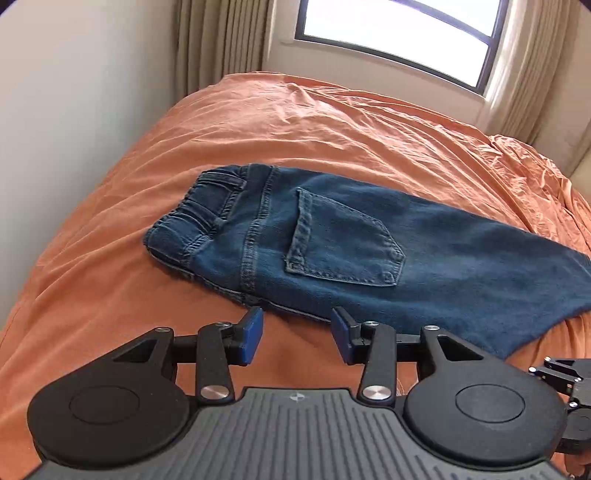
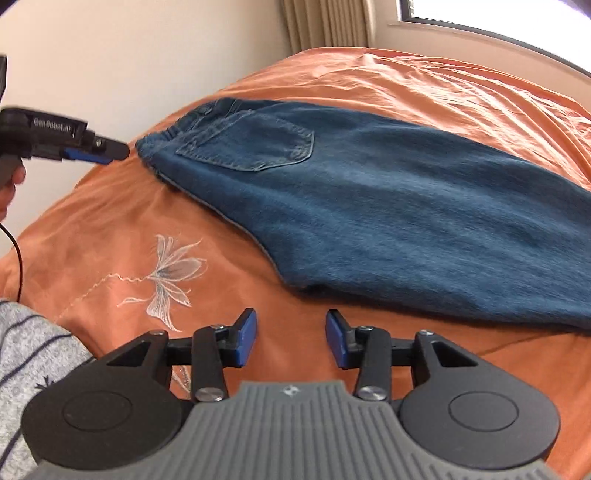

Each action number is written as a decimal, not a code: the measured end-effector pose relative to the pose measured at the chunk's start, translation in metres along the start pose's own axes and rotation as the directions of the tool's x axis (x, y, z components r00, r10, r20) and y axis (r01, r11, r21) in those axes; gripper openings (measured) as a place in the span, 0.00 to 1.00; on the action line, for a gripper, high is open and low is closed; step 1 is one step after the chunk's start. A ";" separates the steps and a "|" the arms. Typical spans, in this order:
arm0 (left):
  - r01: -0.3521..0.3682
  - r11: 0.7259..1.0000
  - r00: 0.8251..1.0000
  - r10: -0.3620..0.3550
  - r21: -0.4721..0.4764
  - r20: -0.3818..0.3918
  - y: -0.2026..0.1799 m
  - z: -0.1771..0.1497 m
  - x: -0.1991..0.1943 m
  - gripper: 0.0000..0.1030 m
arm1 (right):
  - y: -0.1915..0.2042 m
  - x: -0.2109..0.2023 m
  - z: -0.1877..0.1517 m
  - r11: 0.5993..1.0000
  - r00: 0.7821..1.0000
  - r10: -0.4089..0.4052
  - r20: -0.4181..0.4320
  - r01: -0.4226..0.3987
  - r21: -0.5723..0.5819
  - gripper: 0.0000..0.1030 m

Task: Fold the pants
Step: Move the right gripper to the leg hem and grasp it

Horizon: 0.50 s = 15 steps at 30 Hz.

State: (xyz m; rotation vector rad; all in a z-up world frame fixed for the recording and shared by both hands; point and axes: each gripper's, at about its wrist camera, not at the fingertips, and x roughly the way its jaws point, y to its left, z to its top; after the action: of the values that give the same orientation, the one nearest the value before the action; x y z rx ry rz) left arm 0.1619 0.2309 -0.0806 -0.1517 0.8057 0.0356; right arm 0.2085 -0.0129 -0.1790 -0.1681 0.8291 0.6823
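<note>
Pants (image 1: pixel 332 243): one pair, dark blue denim, lying folded lengthwise on the orange bedspread (image 1: pixel 258 118), back pocket (image 1: pixel 343 240) facing up, elastic waistband (image 1: pixel 195 210) pointing toward the wall.

Left gripper (image 1: pixel 297 336): jaws standing apart, blue pads (image 1: pixel 251 334) showing a clear gap between them, gripping nothing. It is hovering just short of the near edge of the denim, by the waistband end; contact with the cloth cannot be told.

Right gripper (image 2: pixel 291 338): jaws likewise apart, holding nothing, hanging just beside the near edge of the pant legs, over bare bedspread.

Count: two grippers, one pair of pants, one pocket showing, one window (image 1: pixel 402 33).

Right wrist view alone is showing a white embroidered flower (image 2: pixel 170 273) on the bedspread, a grey striped sleeve (image 2: pixel 29 350) at lower left, and the left gripper (image 2: pixel 107 151) from the side, near the waistband. Left wrist view alone is showing the waistband's belt loops and most of the window, with curtains (image 1: pixel 218 40) hanging on both sides.
</note>
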 end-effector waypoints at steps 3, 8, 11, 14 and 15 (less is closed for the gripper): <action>0.013 1.000 1.000 -0.013 0.022 0.002 -0.006 -0.005 -0.004 0.49 | 0.012 0.010 0.003 0.993 0.997 -0.060 0.047 0.064 -0.099 0.38; 0.022 1.000 1.000 -0.022 0.007 -0.004 -0.007 -0.010 -0.006 0.49 | 0.023 0.016 0.011 0.963 0.988 -0.128 0.084 0.144 -0.230 0.37; 0.035 0.999 0.999 -0.034 0.011 -0.012 -0.011 -0.010 -0.006 0.49 | 0.019 0.030 0.013 0.956 0.987 -0.150 0.059 0.160 -0.244 0.27; 0.040 0.999 0.999 -0.039 0.021 -0.009 -0.016 -0.008 -0.009 0.49 | 0.019 0.024 0.018 0.966 0.990 -0.131 0.051 0.139 -0.216 0.07; 0.041 0.999 0.999 -0.041 0.028 -0.005 -0.018 -0.008 -0.010 0.49 | 0.023 0.018 0.017 0.961 0.988 -0.136 0.068 0.149 -0.231 0.07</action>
State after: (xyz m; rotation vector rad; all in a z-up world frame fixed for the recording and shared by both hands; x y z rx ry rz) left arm 0.1513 0.2121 -0.0766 -0.1424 0.8073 -0.0149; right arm 0.2135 0.0205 -0.1774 -0.4198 0.6778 0.6451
